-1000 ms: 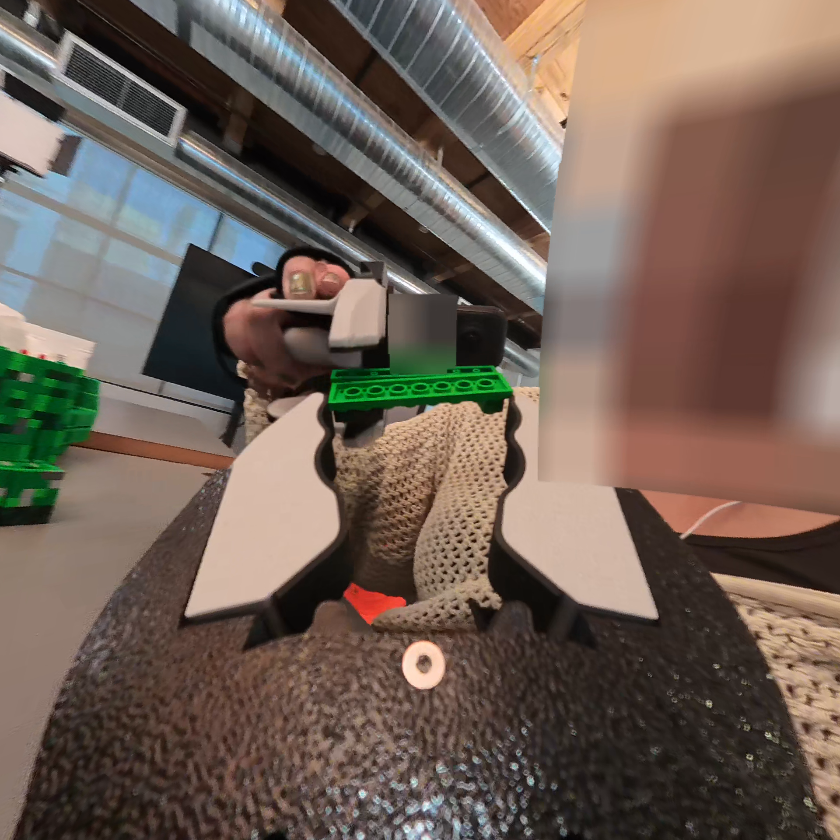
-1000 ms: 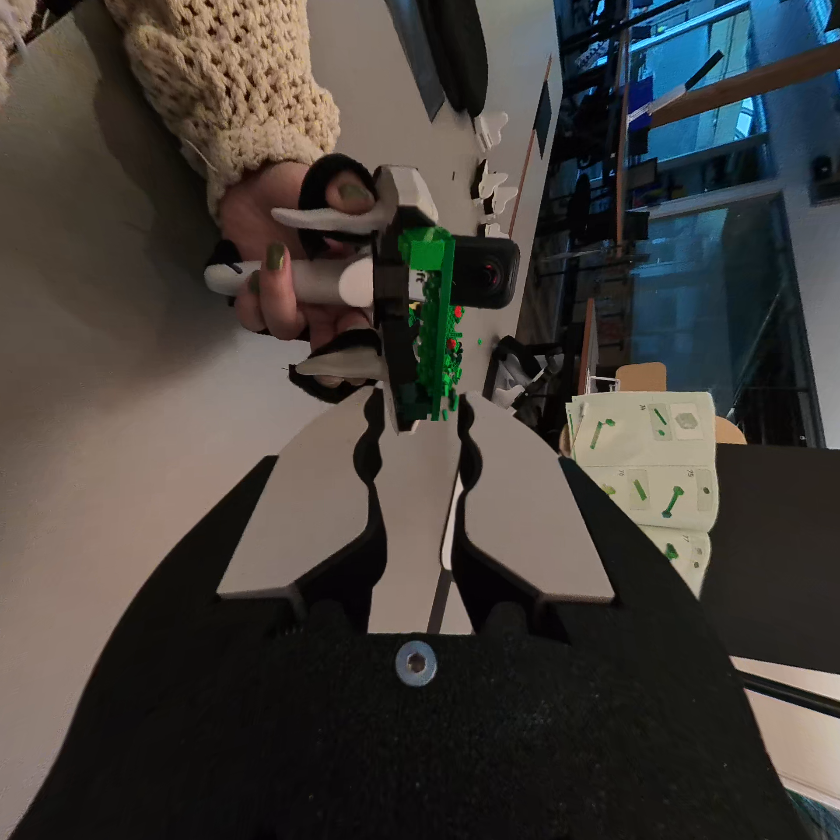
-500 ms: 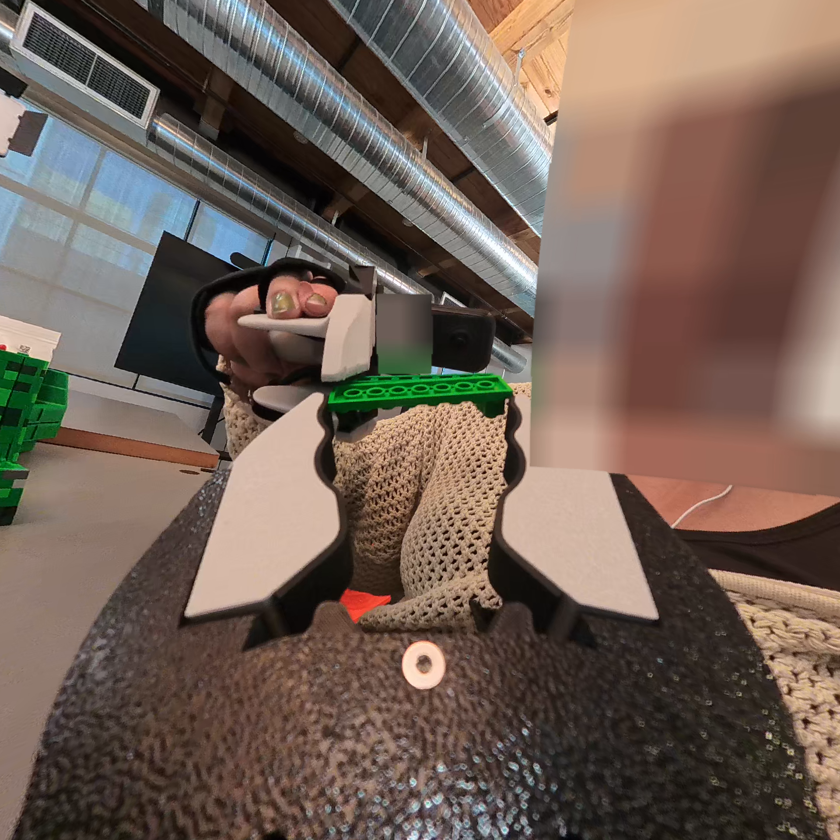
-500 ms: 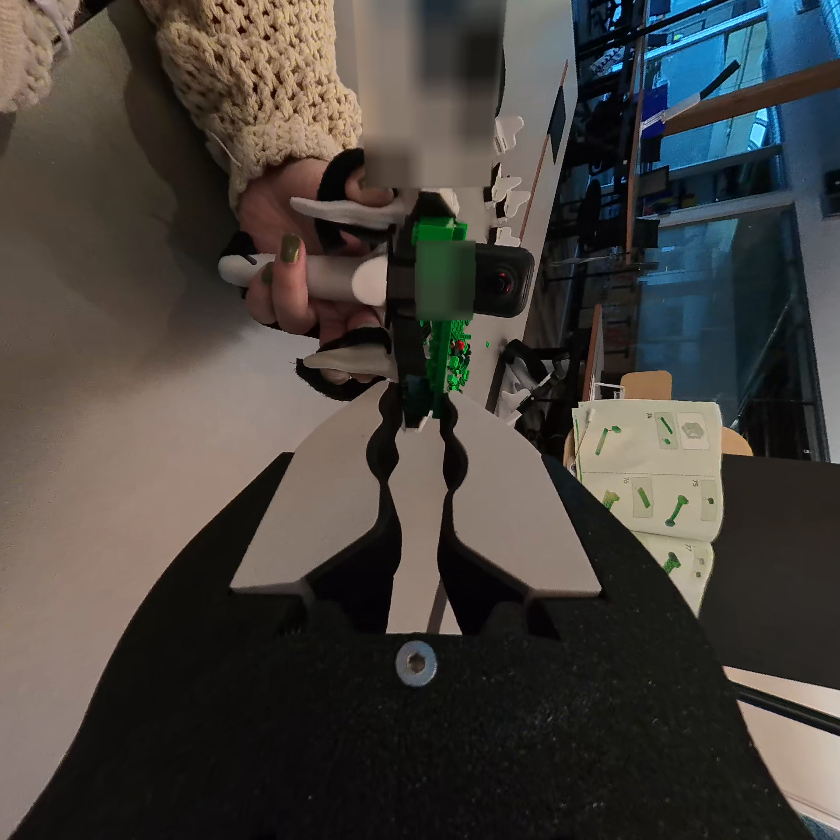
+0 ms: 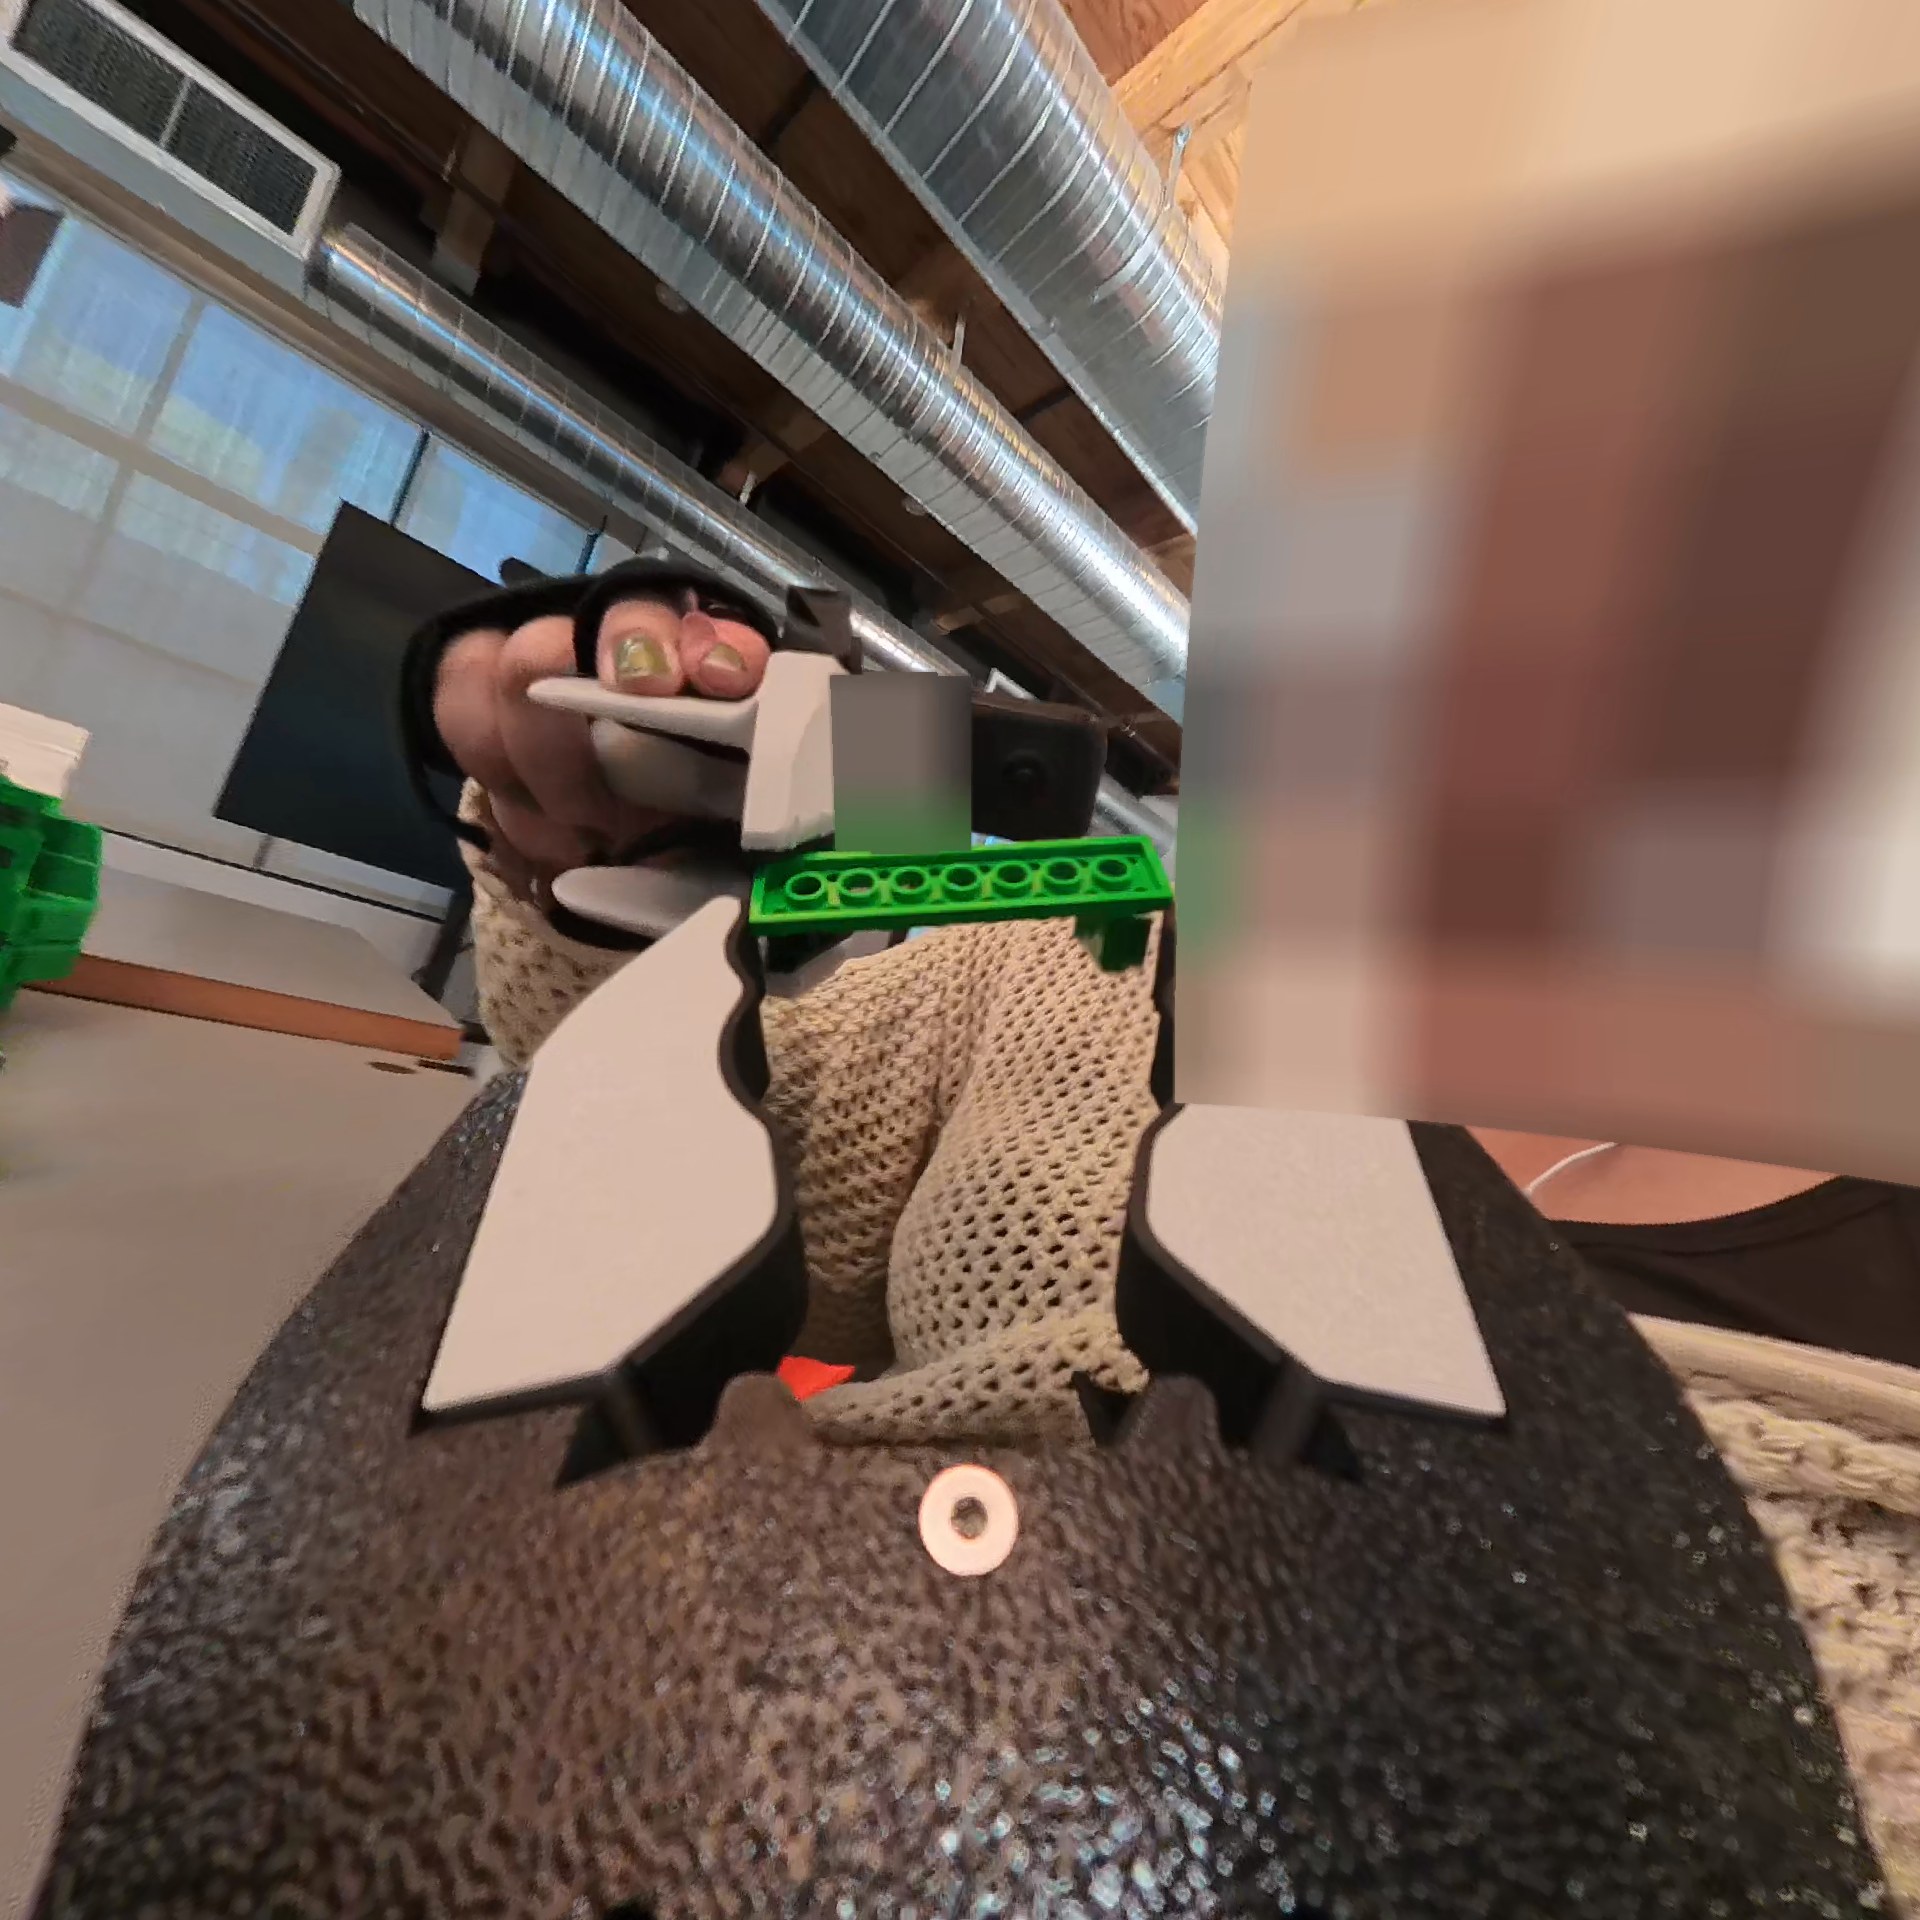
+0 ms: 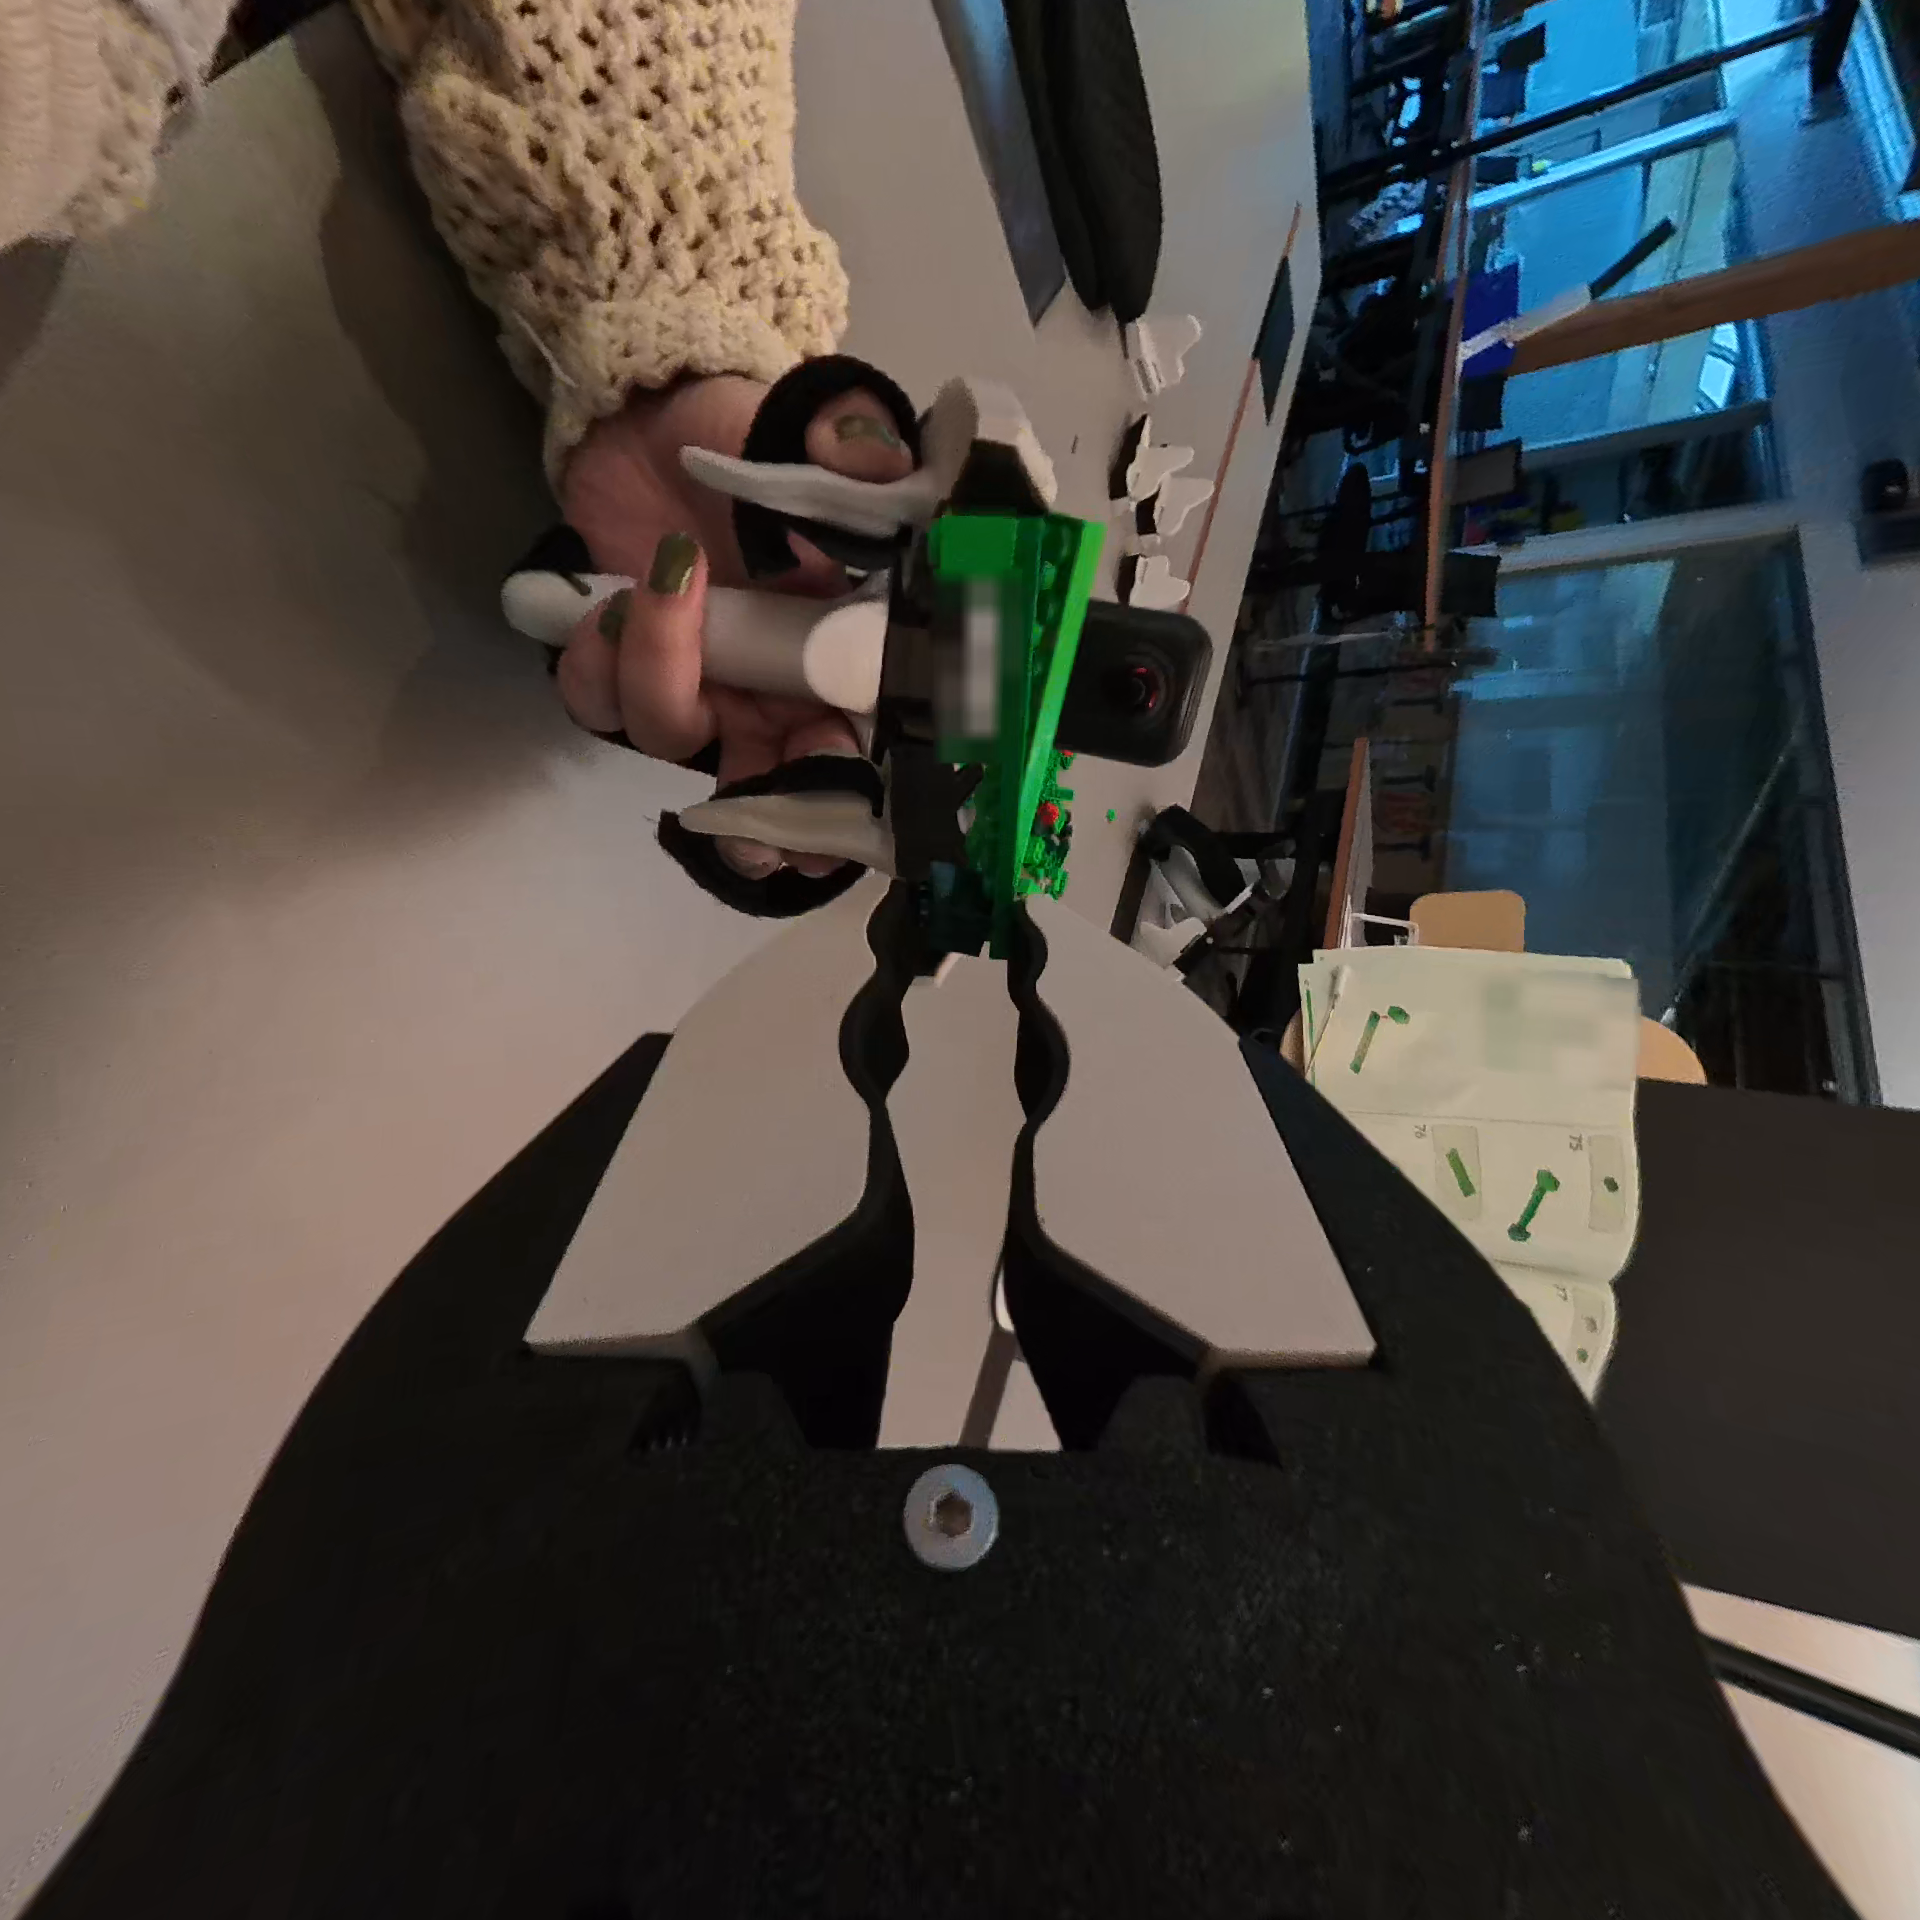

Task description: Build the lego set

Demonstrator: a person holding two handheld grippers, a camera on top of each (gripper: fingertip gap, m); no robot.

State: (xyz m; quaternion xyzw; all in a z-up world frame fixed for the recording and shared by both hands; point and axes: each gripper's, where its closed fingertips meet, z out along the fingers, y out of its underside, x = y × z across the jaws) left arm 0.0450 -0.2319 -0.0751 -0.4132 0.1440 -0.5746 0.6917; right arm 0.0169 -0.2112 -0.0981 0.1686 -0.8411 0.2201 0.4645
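A long green lego plate (image 5: 956,883) is held in the air, its underside tubes facing the left wrist camera. My left gripper (image 5: 956,935) is shut on it lengthwise, one fingertip at each end. In the right wrist view the plate (image 6: 1023,727) shows edge-on, with small green and red pieces on its far face. My right gripper (image 6: 956,925) is nearly closed, its fingertips pinching the plate's near end, where a small dark green piece sits. A hand (image 6: 644,665) in a cream knit sleeve holds the left gripper.
A green lego build (image 5: 42,894) stands on the grey table (image 5: 208,1143) at the far left. An open instruction booklet (image 6: 1465,1122) lies at the right. Spare white gripper fingers (image 6: 1153,488) lie on the table beyond. A red piece (image 5: 816,1377) shows under the sleeve.
My right gripper's jaws have narrowed onto the near end of the green plate. My left gripper keeps its hold, and both have tilted slightly.
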